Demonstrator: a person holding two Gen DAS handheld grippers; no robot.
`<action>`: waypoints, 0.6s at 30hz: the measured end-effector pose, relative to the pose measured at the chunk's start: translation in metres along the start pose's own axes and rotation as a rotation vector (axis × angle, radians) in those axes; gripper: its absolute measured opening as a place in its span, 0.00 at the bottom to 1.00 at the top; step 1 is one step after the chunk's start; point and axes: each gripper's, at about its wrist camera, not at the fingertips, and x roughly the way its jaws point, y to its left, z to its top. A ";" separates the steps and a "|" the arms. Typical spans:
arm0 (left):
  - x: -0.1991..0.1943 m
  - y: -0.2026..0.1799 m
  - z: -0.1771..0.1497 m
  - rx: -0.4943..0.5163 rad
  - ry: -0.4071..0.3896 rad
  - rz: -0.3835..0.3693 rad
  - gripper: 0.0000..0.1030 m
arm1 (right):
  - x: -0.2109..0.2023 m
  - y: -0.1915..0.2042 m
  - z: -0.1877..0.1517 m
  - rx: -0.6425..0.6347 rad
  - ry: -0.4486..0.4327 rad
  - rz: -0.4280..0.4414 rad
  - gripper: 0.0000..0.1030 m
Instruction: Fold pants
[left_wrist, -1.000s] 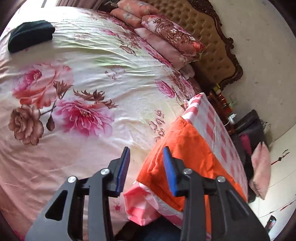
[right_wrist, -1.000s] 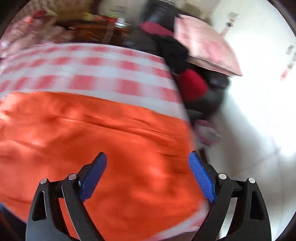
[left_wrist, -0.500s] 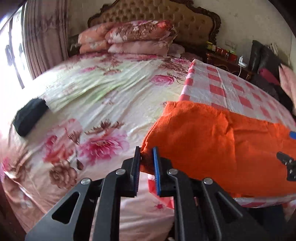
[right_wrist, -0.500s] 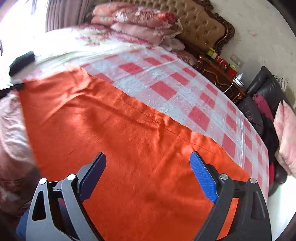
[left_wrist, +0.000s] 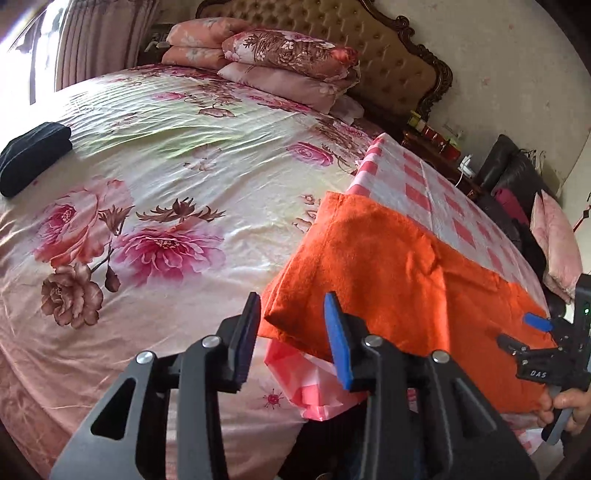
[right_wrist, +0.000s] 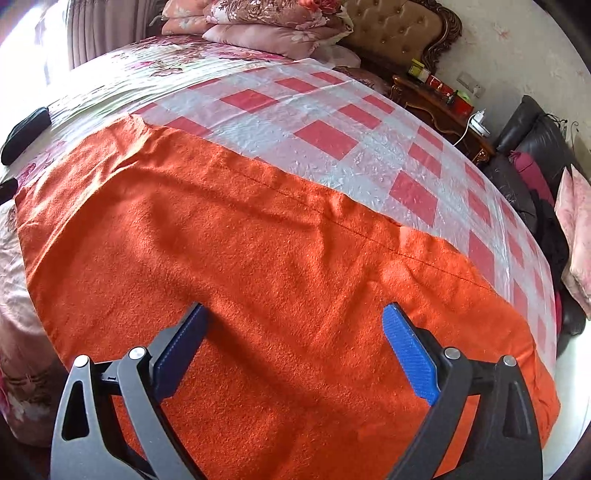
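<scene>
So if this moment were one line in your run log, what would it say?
task: fold pants | orange pants: flat on checked sheet | left gripper: open, jaws just reopened around pants corner | right gripper: open above pants

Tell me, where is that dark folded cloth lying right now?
The dark folded cloth lies at the far left edge of the floral bedspread, well apart from the orange pants.

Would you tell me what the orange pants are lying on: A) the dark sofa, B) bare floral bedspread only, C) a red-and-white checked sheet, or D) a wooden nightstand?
C: the orange pants lie on the red-and-white checked sheet, which shows beyond their far edge in both views.
</scene>
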 end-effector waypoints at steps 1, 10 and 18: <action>0.001 0.002 0.000 -0.010 -0.002 0.019 0.37 | 0.000 0.000 0.000 0.001 0.001 0.001 0.89; 0.006 0.000 -0.004 0.007 0.025 0.015 0.15 | 0.000 -0.001 -0.001 0.011 -0.002 0.004 0.89; 0.009 0.011 0.002 -0.063 0.052 -0.028 0.15 | -0.067 -0.093 -0.038 0.289 -0.178 -0.050 0.89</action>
